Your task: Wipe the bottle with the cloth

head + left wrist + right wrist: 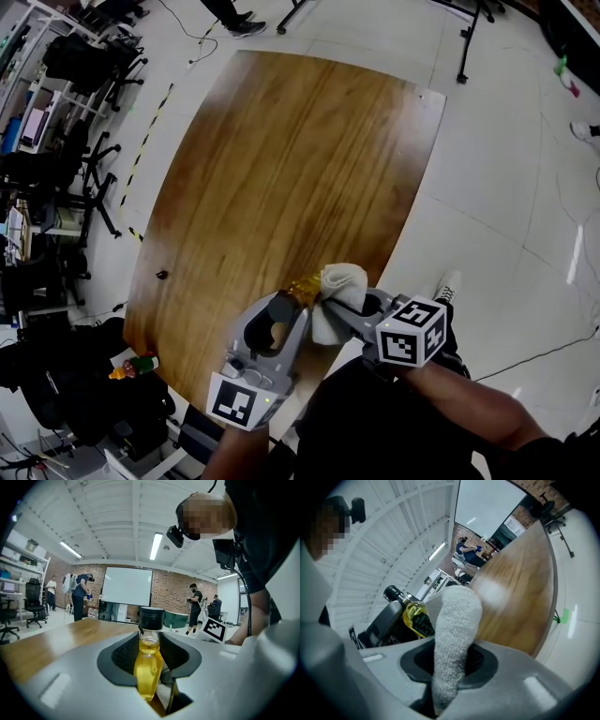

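Note:
A small glass bottle [149, 667] of yellow liquid with a black cap stands upright between the jaws of my left gripper [150, 654], which is shut on its body. In the head view the bottle [302, 285] is held over the wooden table's near edge, with the left gripper [287, 309] below it. My right gripper [343, 311] is shut on a white terry cloth [339, 281], whose bunched end presses against the bottle's right side. In the right gripper view the cloth [454, 634] rises from the jaws of the right gripper [449, 670] beside the bottle [417, 616].
The wooden table [291, 159] stretches away ahead, with a small dark object [161, 275] near its left edge. Office chairs and equipment [66, 141] crowd the left side. A small sauce bottle [136, 366] lies on dark bags at lower left. White tiled floor [506, 206] lies to the right.

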Demonstrator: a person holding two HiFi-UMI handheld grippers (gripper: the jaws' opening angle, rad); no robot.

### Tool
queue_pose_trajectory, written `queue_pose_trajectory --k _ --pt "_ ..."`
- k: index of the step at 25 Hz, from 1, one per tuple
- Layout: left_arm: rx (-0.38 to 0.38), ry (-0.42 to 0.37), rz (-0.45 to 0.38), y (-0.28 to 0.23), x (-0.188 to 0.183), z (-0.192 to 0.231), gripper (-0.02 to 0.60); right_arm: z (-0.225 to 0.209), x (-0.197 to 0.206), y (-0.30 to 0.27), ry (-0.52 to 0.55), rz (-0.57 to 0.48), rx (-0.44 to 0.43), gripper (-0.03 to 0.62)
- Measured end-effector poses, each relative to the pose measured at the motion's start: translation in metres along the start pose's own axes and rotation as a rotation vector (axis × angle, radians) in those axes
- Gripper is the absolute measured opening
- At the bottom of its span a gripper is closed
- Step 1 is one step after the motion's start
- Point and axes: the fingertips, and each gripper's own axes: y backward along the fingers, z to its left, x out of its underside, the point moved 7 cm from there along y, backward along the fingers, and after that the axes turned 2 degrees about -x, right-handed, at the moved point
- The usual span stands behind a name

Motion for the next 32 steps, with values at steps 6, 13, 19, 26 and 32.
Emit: queue_pose_trajectory --k 6,13,19,26,32 --pt "-0.007 0.011 -0.015 -0.001 0.001 -0.001 0.149 -0.008 -0.002 -0.004 0.040 0.111 0.134 0.071" --pt "-0.002 0.019 -0.021 -0.002 0.003 -0.002 0.149 -0.020 -0.003 -0.012 0.044 0.258 0.311 0.071" --pt "0.007 0.029 -0.046 -0.004 0.005 0.001 0.149 -0.023 -0.007 -0.016 0.072 0.327 0.343 0.072" --pt "0.024 0.024 -0.042 -0.001 0.004 -0.001 0.147 -0.024 -0.043 0.022 -0.006 0.220 0.179 0.074" --pt "0.019 0.004 -0.051 -0.007 0.003 -0.011 0.147 -0.023 -0.119 0.051 -0.266 -0.058 -0.285 0.074"
